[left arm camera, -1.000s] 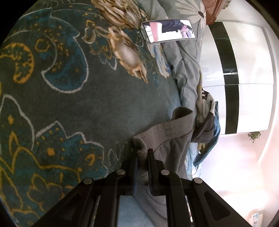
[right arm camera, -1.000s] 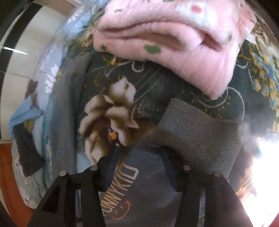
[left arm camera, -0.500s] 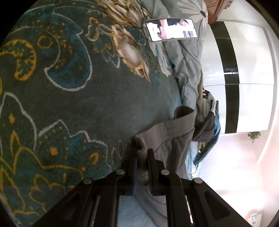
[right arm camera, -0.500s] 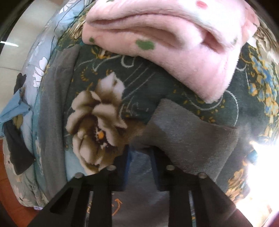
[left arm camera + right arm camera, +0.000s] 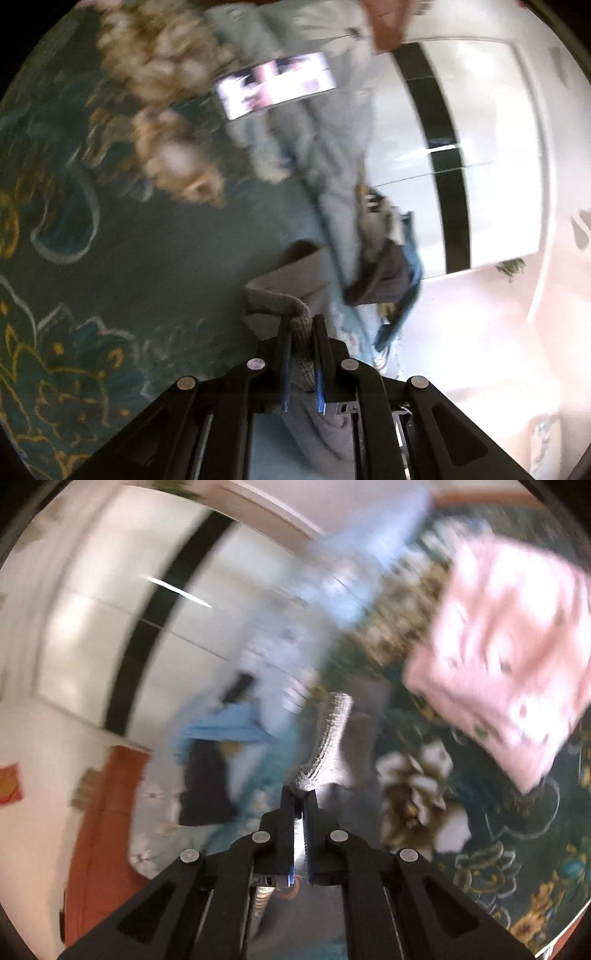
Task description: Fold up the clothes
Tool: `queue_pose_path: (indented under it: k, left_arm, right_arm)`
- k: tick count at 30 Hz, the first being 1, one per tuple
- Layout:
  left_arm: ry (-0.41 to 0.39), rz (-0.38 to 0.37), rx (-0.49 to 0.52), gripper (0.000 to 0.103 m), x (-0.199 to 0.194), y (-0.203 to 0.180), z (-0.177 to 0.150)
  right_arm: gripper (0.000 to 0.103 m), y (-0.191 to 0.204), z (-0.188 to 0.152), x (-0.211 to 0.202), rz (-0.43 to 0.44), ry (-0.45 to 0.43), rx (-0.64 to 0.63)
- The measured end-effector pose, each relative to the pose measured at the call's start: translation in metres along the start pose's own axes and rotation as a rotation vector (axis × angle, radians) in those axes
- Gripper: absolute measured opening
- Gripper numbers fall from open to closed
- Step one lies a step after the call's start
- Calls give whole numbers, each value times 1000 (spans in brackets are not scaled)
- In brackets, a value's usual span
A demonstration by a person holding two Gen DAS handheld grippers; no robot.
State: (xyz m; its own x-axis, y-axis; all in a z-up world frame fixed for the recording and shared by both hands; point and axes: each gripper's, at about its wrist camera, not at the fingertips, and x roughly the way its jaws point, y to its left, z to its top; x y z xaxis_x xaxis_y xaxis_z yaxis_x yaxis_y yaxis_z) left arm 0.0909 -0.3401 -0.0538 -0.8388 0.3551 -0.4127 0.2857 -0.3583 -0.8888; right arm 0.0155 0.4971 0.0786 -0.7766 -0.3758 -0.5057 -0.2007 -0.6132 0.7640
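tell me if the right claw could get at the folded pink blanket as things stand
Probably not right away. The right claw is shut on the grey garment's ribbed hem, so it would have to let go first. The pink blanket lies uncovered on the floral bedspread, with nothing across the way.

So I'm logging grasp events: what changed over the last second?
The right gripper closed its jaws on the grey garment's ribbed edge and swung away, blurring the view. The left gripper stays clamped on it. The pink blanket and phone remain in place.

White black-striped wardrobe (image 5: 454, 155) beside floral bedspread (image 5: 122, 229).
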Motion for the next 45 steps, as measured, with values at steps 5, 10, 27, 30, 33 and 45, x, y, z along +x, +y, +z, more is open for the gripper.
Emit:
queue_pose_path:
  k: [5,10,27,30,33,45]
  left_arm:
    - [-3,6,50,10,-10,4,-7]
    - [35,41,-83,10,-8,54,-20]
    - [39,145,-60,9,-17,69,-27]
    - [21,187,-37,9,-24,67,-20]
    - [-7,233,-10,10,-32,64,-10]
    - [159,238,145,41,121,-27,60]
  right_arm:
    - [4,-69,-45,-23,-86,28,37]
    - [4,-151,-90,-30,-172,81,170]
    - [6,-167,-96,-22,-231,118,160]
    - [15,-158,-92,-27,-278,126,116]
    - [27,-144,-81,-37,-357,87,48]
    - [45,-62,6,113,-164,117,-90]
